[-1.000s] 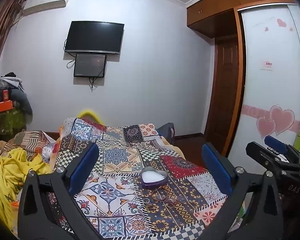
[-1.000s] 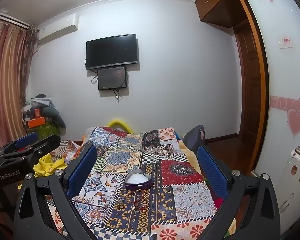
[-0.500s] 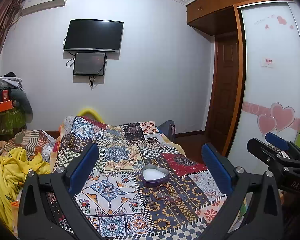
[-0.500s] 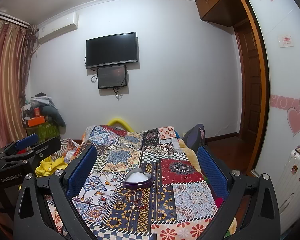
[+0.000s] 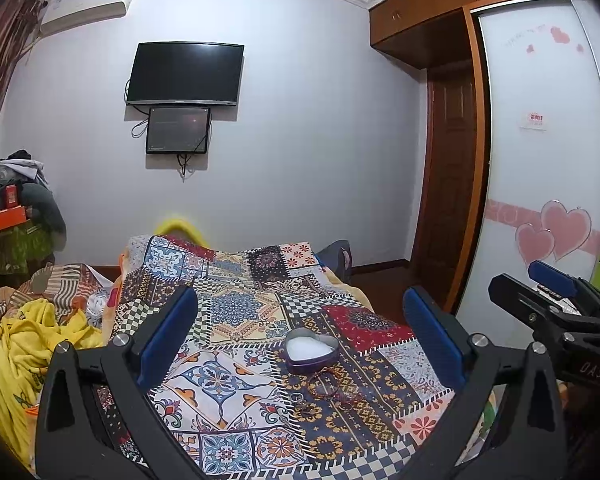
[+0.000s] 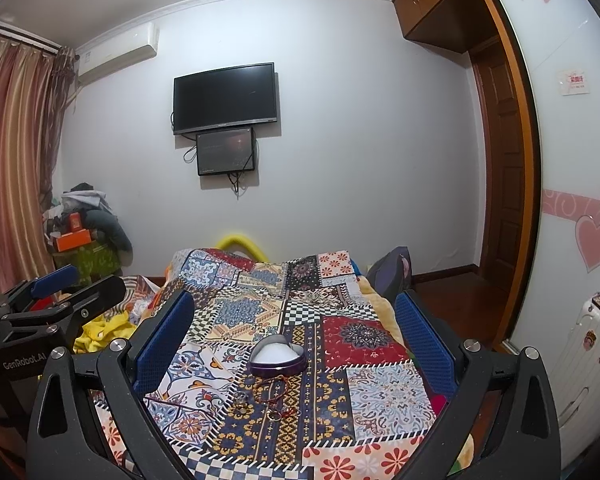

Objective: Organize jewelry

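The jewelry lies low in the centre of both views, on the patchwork quilt (image 5: 236, 320) just in front of the heart-shaped tin (image 5: 311, 350), which stands open with a white lining. In the left wrist view a reddish bracelet (image 5: 323, 385) sits just below the tin, with a small ring (image 5: 300, 400) to its lower left; in the right wrist view the same loose pieces spread below the tin (image 6: 277, 356), the bracelet (image 6: 271, 390) nearest it and a ring (image 6: 273, 415) lower in the frame. The pieces are too small to tell apart further. The left gripper (image 5: 300, 336) and the right gripper (image 6: 294, 332) both have their jaws spread wide and hold nothing, each pointed level along the bed with the tin framed between the blue pads (image 6: 165, 334). Each gripper shows at the other view's edge, side by side. The jewelry sits nearly centred for both, so neither hand looks clearly nearer; a pick calls for tipping forward and down.
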### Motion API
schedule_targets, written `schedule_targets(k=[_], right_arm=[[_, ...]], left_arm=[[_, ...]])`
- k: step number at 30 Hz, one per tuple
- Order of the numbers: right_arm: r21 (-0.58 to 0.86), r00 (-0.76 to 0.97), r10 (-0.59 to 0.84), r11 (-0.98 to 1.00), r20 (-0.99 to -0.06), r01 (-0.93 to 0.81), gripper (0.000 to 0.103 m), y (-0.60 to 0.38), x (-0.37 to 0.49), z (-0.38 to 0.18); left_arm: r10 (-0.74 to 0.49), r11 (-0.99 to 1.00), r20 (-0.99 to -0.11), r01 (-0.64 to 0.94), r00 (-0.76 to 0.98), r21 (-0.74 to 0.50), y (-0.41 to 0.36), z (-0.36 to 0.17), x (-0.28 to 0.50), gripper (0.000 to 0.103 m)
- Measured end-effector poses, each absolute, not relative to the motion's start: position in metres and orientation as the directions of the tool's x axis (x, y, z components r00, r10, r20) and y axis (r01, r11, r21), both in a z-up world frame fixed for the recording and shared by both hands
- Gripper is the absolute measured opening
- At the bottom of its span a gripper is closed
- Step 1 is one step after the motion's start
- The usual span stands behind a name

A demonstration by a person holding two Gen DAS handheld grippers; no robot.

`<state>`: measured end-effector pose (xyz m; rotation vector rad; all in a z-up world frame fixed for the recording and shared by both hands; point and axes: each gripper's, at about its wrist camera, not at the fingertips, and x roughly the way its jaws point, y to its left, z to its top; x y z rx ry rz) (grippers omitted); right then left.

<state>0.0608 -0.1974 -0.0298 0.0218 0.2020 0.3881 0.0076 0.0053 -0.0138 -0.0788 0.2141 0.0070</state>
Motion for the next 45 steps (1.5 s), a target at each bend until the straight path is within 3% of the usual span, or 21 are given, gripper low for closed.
schedule_targets(k=[45], right_arm=[[0.062, 0.900, 0.378, 0.925, -0.218, -0.374, 0.100, -0.1951, 0.0696, -0.0381]], left_arm=[[-0.004, 0.996, -0.242, -0.016, 0.970, -0.082, 0.0108, -0.0178, 0.0174, 0.103]])
